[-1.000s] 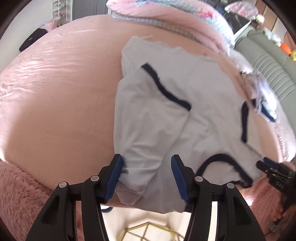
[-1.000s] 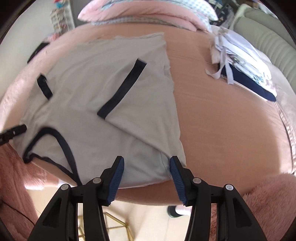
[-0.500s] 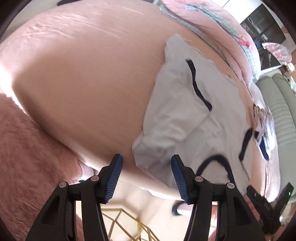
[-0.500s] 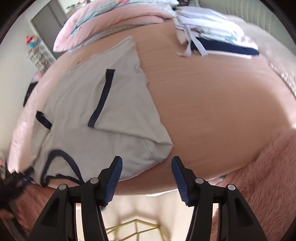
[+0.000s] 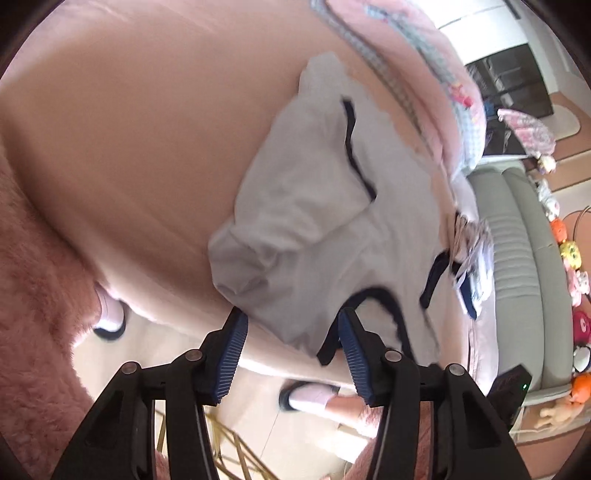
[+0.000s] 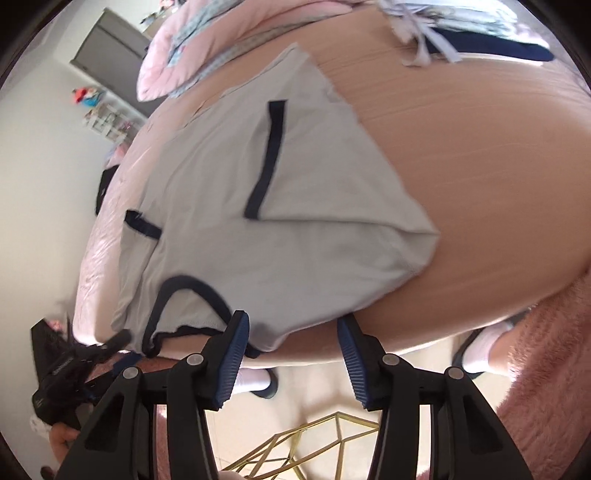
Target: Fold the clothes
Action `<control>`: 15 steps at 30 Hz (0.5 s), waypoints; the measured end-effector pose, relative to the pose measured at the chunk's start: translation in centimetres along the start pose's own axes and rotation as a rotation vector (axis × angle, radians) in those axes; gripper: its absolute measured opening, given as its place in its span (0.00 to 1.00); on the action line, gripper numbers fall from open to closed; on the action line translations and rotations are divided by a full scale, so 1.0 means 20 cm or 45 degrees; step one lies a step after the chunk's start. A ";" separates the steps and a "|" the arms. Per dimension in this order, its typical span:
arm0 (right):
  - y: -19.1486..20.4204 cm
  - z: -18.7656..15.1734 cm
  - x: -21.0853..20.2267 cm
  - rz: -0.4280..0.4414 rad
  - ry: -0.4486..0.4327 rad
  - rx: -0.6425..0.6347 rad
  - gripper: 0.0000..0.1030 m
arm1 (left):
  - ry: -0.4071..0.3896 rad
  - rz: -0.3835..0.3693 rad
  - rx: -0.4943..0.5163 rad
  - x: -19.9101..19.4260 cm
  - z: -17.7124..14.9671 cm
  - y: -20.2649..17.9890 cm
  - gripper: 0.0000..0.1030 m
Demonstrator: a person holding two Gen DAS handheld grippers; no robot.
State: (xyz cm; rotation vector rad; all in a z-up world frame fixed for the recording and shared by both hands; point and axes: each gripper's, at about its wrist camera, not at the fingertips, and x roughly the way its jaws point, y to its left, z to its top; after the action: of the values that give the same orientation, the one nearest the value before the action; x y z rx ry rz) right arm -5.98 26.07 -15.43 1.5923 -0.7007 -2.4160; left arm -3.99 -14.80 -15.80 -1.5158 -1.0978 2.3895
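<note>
One grey T-shirt [image 6: 280, 221] with navy trim lying flat on the pink bed [image 6: 480, 184], both sleeves already turned in over the body, collar end hanging at the near edge of the mattress; looking thin, light and limp, likely sagging and creasing wherever left unsupported, bunching already at the near left corner [image 5: 251, 258]; sliding easily over the smooth sheet, so probably needing a pinch through both layers rather than a drag. Left gripper [image 5: 291, 343] hovering at the collar edge, jaws spread and just narrowing, cloth lying beyond them but not pinched. Right gripper [image 6: 293, 343] likewise hovering at the shoulder hem, jaws spread and just narrowing, nothing pressed between the pads. Best holds seeming to be the two near shoulder corners, taken together, keeping the navy neckline [image 6: 184, 291] centred; stack of folded clothes [image 6: 461, 26] waiting well apart at the far side.
</note>
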 end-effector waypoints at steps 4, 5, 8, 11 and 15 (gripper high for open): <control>-0.14 0.08 0.01 -0.007 -0.057 0.125 0.48 | -0.024 -0.044 -0.081 0.03 0.03 0.05 0.46; -0.17 0.10 0.01 0.035 -0.069 0.180 0.48 | -0.034 -0.051 -0.079 0.03 0.03 0.05 0.46; -0.20 0.12 0.02 0.048 -0.101 0.221 0.48 | -0.067 -0.026 -0.017 0.03 0.02 0.01 0.46; -0.16 0.12 0.01 -0.003 -0.117 0.149 0.48 | -0.107 0.016 -0.036 0.03 0.04 0.02 0.46; -0.16 0.12 -0.02 -0.087 -0.127 0.124 0.40 | -0.161 0.060 -0.137 -0.01 0.04 0.09 0.46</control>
State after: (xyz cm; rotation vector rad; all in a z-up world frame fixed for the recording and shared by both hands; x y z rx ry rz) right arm -7.63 29.80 -15.88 1.5640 -0.8058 -2.5625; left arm -4.04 -16.59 -16.67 -1.4547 -1.2488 2.5269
